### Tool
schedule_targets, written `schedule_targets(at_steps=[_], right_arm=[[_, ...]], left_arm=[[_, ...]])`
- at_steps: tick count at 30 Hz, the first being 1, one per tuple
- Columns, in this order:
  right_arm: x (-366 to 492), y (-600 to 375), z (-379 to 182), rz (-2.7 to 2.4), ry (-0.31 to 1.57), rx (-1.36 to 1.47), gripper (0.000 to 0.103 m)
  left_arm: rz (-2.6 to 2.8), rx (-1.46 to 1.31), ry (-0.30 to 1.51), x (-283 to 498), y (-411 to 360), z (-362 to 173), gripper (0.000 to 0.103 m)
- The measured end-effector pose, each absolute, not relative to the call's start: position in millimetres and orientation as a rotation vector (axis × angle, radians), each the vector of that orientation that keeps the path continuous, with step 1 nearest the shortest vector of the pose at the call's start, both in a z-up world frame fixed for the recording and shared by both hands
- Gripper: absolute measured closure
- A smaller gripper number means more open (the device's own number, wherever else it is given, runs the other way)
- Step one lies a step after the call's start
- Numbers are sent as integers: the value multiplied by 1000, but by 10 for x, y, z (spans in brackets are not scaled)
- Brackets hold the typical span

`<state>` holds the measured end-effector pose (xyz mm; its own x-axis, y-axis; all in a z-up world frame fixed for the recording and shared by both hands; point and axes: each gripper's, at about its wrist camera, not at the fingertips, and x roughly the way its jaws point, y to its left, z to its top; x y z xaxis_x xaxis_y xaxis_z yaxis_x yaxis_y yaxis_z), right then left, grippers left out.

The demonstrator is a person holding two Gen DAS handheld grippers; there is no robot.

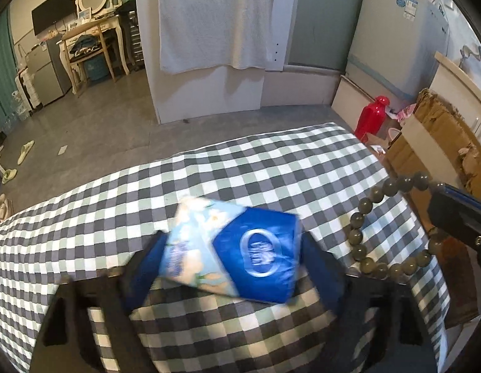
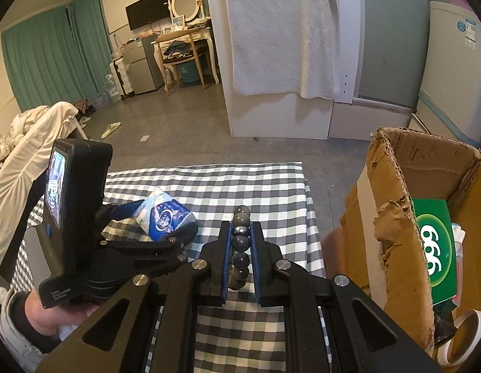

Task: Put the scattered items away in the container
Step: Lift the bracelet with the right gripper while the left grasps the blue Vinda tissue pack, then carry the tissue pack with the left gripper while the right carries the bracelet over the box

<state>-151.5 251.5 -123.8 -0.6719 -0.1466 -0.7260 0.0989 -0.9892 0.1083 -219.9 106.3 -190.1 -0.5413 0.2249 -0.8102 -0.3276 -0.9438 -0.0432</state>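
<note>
My left gripper is clamped on a tissue pack, its two blue-padded fingers pressing the pack's left and right ends and holding it tilted above the checked cloth. My right gripper is nearly closed on a bead bracelet, the strand pinched between the blue pads and running along the fingers, with two beads poking out past the tips. Only the left wrist view shows the bracelet as a full loop of dull olive-grey round beads hanging at the near right of the table, the right gripper's tip biting its right side. Only the right wrist view looks into the cardboard box, which stands just right of the table with torn flaps; inside it I see a green packet printed 666 leaning against the wall and a white ring-shaped thing at the bottom that I cannot identify. That view also shows the left gripper from outside, its camera body with a lit screen, and the hand holding it. The pack is soft plastic, deep blue with a white oval logo on one half, pale blue with white flowers on the other, slightly blurred in the left view.
</note>
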Motion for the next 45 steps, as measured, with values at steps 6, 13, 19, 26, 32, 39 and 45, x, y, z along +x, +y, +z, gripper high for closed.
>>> schedule_targets(at_steps=[6,13,19,26,32,39,45], right_arm=[[-1524,2468,-1220,-2748,-79,1201,92],[-1501,2279,-1116,-2736,-48,1163,92],[-1406,2016,-956,-2723,-18,1106,92],[-1214,1681,-674,-2703,22,1017,92],[-985,1430,-411,-2695,54,930,92],[-745,1270,-120,-2721,99,849,92],[-521,1254,143,-2756,119,774,92]], left_arm=[[2516,-1278,136,-2171,979,-1844,25],[2576,-1207,95,-2009,748,-1553,25],[2659,-1141,25,-1805,395,-1219,25],[2764,-1063,-60,-1521,-66,-827,25],[2843,-972,-98,-1211,-377,-456,25],[2913,-842,-120,-825,-576,-37,25],[2931,-757,-139,-609,-618,243,25]])
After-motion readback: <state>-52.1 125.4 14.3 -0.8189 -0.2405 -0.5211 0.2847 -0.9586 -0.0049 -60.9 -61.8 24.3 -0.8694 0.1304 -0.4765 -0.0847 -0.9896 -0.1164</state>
